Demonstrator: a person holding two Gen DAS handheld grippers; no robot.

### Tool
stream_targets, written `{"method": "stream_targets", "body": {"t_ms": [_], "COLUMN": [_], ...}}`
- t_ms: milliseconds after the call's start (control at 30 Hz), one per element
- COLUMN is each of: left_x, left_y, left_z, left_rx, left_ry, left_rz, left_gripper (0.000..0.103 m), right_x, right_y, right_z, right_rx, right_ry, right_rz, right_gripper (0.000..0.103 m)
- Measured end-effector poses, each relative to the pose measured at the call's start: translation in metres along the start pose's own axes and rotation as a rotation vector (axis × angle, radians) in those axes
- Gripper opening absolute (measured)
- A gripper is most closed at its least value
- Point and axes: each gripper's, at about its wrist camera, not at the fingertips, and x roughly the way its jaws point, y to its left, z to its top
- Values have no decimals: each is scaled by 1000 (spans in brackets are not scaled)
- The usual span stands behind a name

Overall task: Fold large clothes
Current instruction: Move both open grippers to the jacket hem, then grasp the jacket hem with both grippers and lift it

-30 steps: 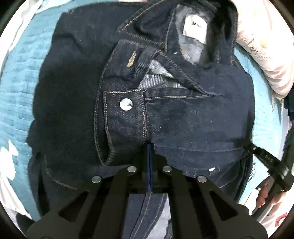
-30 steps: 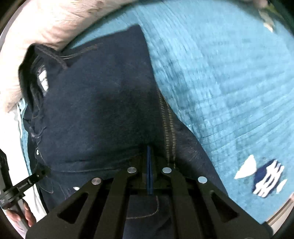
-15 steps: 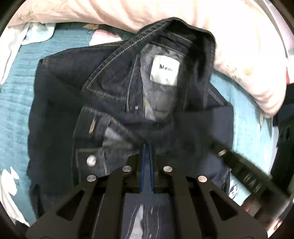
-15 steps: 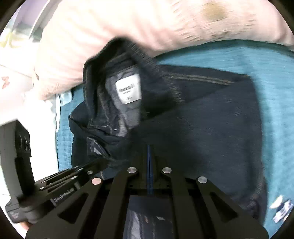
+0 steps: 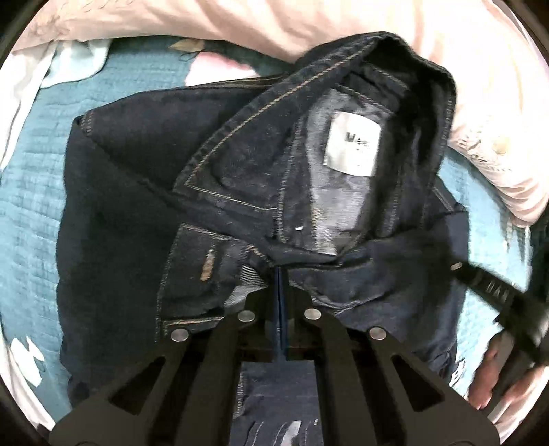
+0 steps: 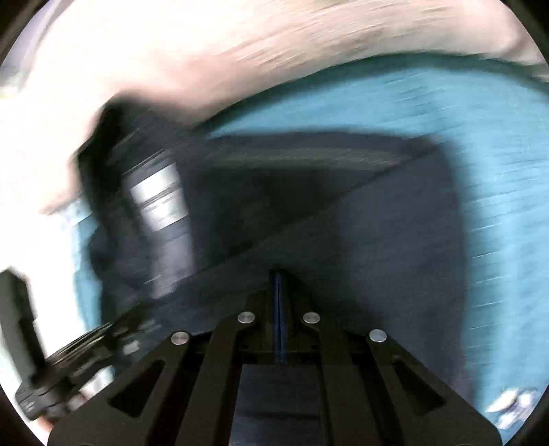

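left wrist: dark jeans [image 5: 144, 219] on teal bedspread [image 5: 31, 192]

Both views are taken from close above, looking steeply down along each gripper's fingers onto the dark denim jacket [image 5: 144, 212] spread on the teal bedspread [image 5: 31, 192]. The left wrist view is centred on the collar and its white label [image 5: 353, 145]; a pale pillow [image 5: 274, 27] fills its top edge. The right wrist view is heavily blurred. Jacket, label, bedspread and pillow are shared, and each view catches the other gripper at its edge.
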Motion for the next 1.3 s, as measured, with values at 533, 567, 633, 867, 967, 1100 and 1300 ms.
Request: {"method": "stream_targets", "body": {"t_ms": [533,567,633,867,967,1100,1300], "left_x": [-2,-6,-15,-51,-59,-57,-49], "left_y": [19,17,12,26,34,44,58], "left_z": [-19,-21,-22,-25,-20,-13,4], "left_rx": [-26,-11,-1,-58,-81,-78,-96], "left_ry": [-15,-18,-27,-81,-98,-83,-75], "left_rz": [-49,-41,-19,19,13,36,43], "left_gripper": [6,10,58,74,74,74,74], "right_x": [-10,-19,-36,-84,-94,-94,-77], "right_y": [-18,-16,-20,-35,-43,-58,-49], "right_z": [5,0,-6,-12,-14,-10,10], "right_rx": [-55,-57,-8,83,123,172,145], "right_ry": [-85,-104,-147,-224,-261,-243,-205], "right_rz": [51,46,49,4,-62,-61,-68], "right_gripper": [26,49,78,83,83,83,83]}}
